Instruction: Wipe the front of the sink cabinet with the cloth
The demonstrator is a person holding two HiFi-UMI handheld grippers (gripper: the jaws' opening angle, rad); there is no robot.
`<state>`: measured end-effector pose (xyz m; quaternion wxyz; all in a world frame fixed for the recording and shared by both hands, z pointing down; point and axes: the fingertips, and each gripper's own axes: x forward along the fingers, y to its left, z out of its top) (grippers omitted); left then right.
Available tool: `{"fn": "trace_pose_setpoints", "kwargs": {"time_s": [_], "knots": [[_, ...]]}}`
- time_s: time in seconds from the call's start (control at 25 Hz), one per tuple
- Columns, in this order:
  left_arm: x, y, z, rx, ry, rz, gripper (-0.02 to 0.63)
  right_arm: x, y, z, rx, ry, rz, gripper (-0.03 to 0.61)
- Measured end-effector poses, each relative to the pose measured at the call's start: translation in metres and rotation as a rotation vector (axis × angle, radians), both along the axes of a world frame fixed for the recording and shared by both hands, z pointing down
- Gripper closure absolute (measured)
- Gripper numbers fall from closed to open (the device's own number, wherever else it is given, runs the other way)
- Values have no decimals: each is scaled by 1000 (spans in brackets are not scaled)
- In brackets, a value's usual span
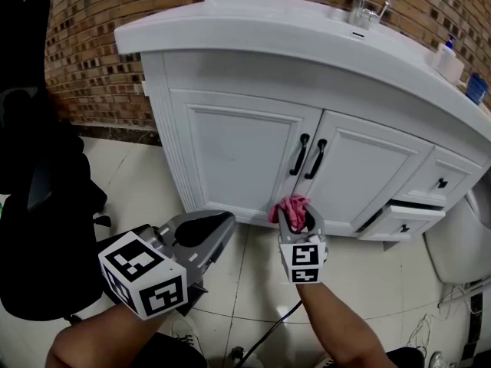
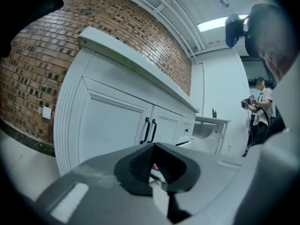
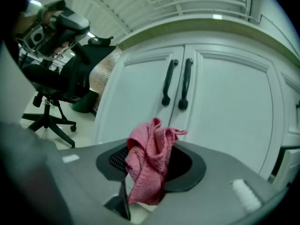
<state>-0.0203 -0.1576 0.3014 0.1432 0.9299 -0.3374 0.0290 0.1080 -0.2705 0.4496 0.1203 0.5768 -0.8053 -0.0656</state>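
Observation:
The white sink cabinet (image 1: 230,152) fills the middle of the head view, its two doors meeting at a pair of black handles (image 1: 309,157). My right gripper (image 1: 298,215) is shut on a bunched pink cloth (image 1: 291,205), held just in front of the doors' lower edge below the handles; I cannot tell whether the cloth touches the cabinet. In the right gripper view the cloth (image 3: 147,158) sticks up out of the right gripper (image 3: 147,165) before the cabinet (image 3: 225,93). My left gripper (image 1: 219,232) hangs lower left, away from the cabinet (image 2: 108,125). The left gripper (image 2: 153,165) is shut with nothing in it.
A black office chair (image 1: 46,205) stands left of the cabinet by the brick wall (image 1: 84,60). A lower right drawer (image 1: 399,221) stands slightly open. On the top are a faucet (image 1: 360,10) and soap bottle (image 1: 449,60). A cable (image 1: 268,332) trails on the floor. A person (image 2: 260,107) stands far off.

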Motion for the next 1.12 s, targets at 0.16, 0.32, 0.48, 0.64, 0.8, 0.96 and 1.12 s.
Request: {"fn": "trace_pose_setpoints", "kwargs": {"time_s": [0.16,0.32,0.48,0.64,0.8,0.96,1.12], "knots": [[1,0,-3,10,4,7,607,-12,-1,-44,81,-43,-12,399],[-3,-2,-3,7,7,-2,607,-10,-9,-62,115,-62,5,399],[-8,-4,-3,9,12,-8,607,3,-21,-64,124,-63,48,399],[-14,-8,0,4,9,-18,607,1,-27,-61,150,-46,52,399],[-19,-12,2,-3,14,-25,607,1,-27,-60,181,-50,70,399],[-20,-15,4,-12,17,-20,607,2,-27,-37,136,-47,85,399],[-20,-15,3,-16,32,-12,607,2,-28,-5,78,-18,79,400]]}}
